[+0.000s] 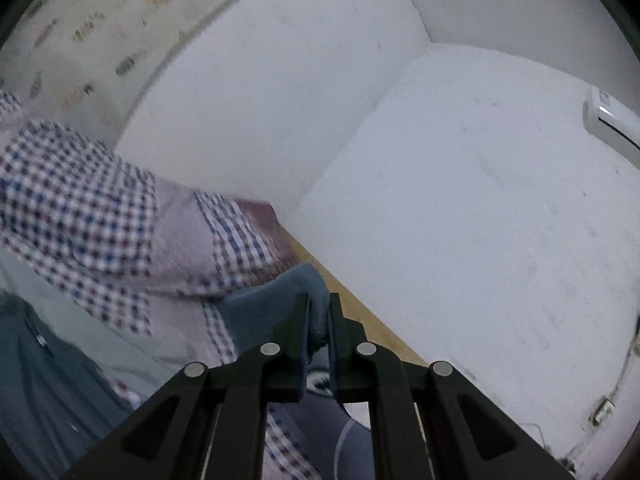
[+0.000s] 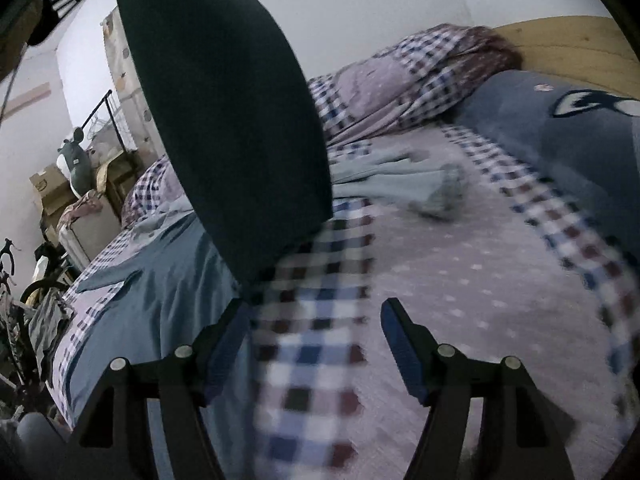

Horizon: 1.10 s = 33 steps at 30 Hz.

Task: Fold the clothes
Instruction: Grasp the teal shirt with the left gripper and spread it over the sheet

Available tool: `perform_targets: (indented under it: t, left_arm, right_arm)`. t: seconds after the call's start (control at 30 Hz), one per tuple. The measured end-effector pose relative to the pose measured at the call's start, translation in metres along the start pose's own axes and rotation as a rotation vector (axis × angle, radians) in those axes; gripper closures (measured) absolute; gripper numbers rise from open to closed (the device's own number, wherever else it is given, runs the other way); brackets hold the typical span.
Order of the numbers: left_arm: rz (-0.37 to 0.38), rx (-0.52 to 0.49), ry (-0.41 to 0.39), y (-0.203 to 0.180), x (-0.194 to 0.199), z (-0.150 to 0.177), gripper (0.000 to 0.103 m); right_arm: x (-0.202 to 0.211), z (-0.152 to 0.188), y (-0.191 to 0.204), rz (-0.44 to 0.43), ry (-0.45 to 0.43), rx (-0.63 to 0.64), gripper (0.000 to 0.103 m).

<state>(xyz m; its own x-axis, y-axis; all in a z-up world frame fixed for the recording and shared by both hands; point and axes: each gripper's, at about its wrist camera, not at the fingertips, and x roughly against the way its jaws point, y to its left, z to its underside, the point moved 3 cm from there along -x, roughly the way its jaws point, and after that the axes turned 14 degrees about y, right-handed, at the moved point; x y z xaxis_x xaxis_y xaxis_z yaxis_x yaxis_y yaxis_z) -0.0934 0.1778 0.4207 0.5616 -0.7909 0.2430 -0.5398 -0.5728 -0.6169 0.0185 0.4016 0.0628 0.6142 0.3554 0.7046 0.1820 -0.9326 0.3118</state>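
While gaping empty above the bed (image 2: 460, 280), right tool (image 2: 316, 320); left tool (image 1: 319, 320) clamped on blue cloth (image 1: 272, 300).

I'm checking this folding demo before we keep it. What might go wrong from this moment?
The left gripper pinches only a small bunch of the blue garment, so the cloth may slip out as it is lifted. The right gripper is open and holds nothing while dark fabric hangs close before its camera; that side may sag or fold unevenly. The rumpled checked bedding underneath could make any fold lie crooked.
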Motion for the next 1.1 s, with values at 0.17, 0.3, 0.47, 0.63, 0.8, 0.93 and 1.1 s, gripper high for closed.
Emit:
perform_targets:
  t: [0.17,0.3,0.47,0.63,0.8,0.93,1.1]
  left_arm:
    - [-0.062,0.022,-0.117,0.028,0.040,-0.047,0.097]
    - [-0.123,0.012,-0.165,0.051,0.071,-0.070,0.097]
    - [-0.176,0.008,-0.176,0.076,0.095,-0.084,0.097]
    - [-0.218,0.013,-0.179,0.099,0.114,-0.088,0.097]
    - [-0.313,0.091,-0.173,0.163,0.138,-0.056,0.097]
    - [-0.398,0.221,-0.144,0.245,0.161,0.001,0.097]
    - [-0.504,0.384,-0.107,0.348,0.191,0.072,0.097]
  right_arm:
    - [-0.067,-0.030,0.041,-0.038,0.069,0.055,0.030]
    - [-0.116,-0.045,0.072,-0.054,0.133,0.116,0.030]
    - [-0.146,-0.056,0.093,-0.017,0.154,0.154,0.039]
    - [-0.161,-0.066,0.107,0.027,0.137,0.182,0.068]
    - [-0.165,-0.061,0.077,0.172,0.159,0.102,0.100]
    - [-0.158,-0.050,0.048,0.245,0.186,0.072,0.101]
    - [-0.165,-0.042,0.035,0.269,0.277,0.133,0.100]
